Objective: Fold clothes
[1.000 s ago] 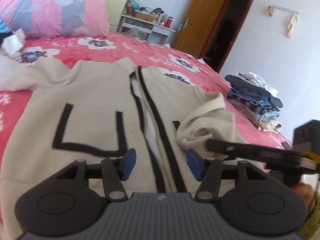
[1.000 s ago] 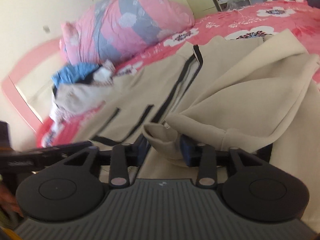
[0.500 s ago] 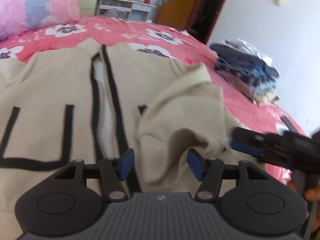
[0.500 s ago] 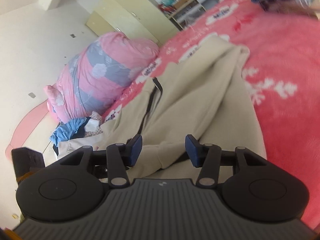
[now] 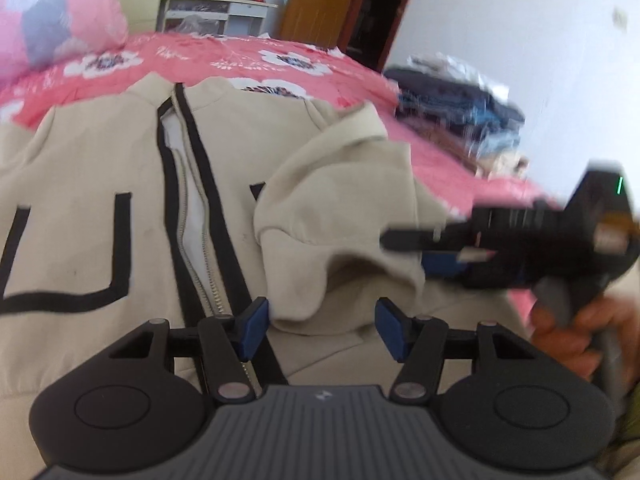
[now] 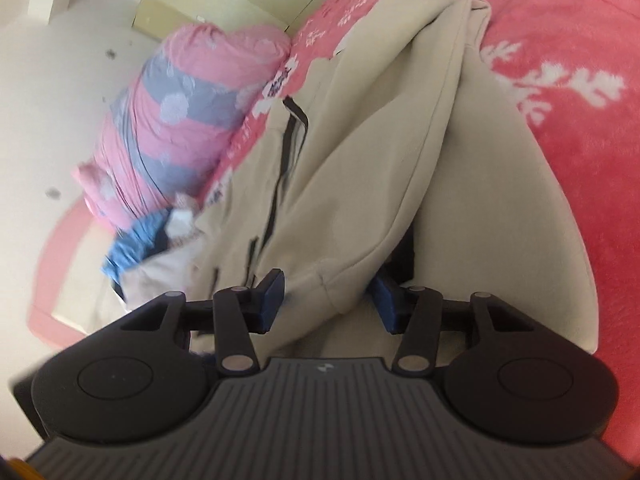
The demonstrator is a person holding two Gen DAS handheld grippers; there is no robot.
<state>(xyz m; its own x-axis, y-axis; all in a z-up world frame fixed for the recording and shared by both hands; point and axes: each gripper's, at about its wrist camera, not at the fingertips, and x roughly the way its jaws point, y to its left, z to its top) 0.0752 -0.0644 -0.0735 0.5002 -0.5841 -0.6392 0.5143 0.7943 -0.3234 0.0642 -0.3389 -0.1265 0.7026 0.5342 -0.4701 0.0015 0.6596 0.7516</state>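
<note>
The right hand-held gripper (image 6: 326, 306) is closing around the sleeve (image 6: 360, 216) – lay it flat on the jacket (image 5: 100, 168) – left hand-held gripper (image 5: 322, 330) open, holding nothing

We see the heap of dark and blue clothes (image 5: 460, 108) only as a blur. The cream zip-up jacket (image 5: 100, 168) runs off the left edge, and we cannot make out the clutter on the white shelf (image 5: 216, 4).
</note>
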